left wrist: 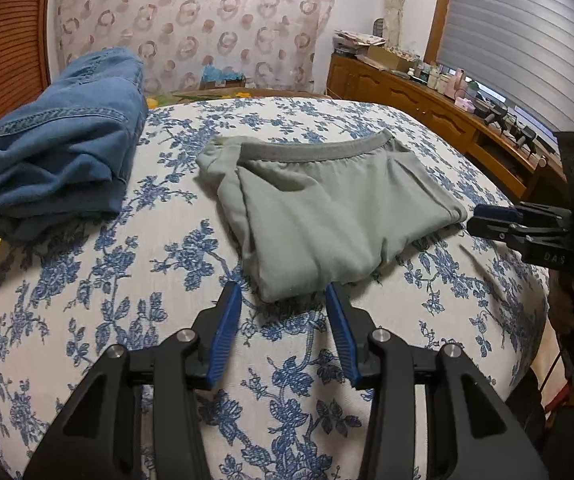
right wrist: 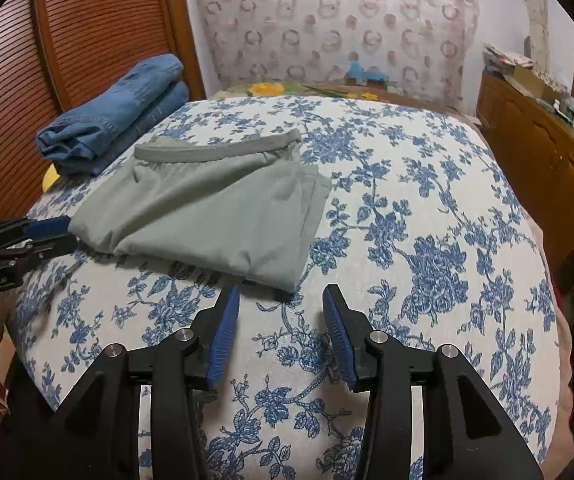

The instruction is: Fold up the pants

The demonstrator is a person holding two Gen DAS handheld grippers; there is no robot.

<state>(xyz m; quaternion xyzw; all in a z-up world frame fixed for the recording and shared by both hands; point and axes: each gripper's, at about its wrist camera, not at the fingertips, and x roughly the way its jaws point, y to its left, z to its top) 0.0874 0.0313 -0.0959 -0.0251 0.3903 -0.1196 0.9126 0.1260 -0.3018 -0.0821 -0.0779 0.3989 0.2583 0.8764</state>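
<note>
The green pants (left wrist: 327,208) lie folded on my flowered bedspread (left wrist: 127,280), jeans (left wrist: 59,152) beside them. My left gripper (left wrist: 283,296) tilts down at their near edge, spread, empty; my right gripper (right wrist: 281,296) likewise.

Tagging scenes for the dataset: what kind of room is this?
Most likely a bedroom in a home. A bed with a blue floral cover fills the view, with folded green pants and folded jeans on it, and a cluttered wooden sideboard along the wall.
</note>
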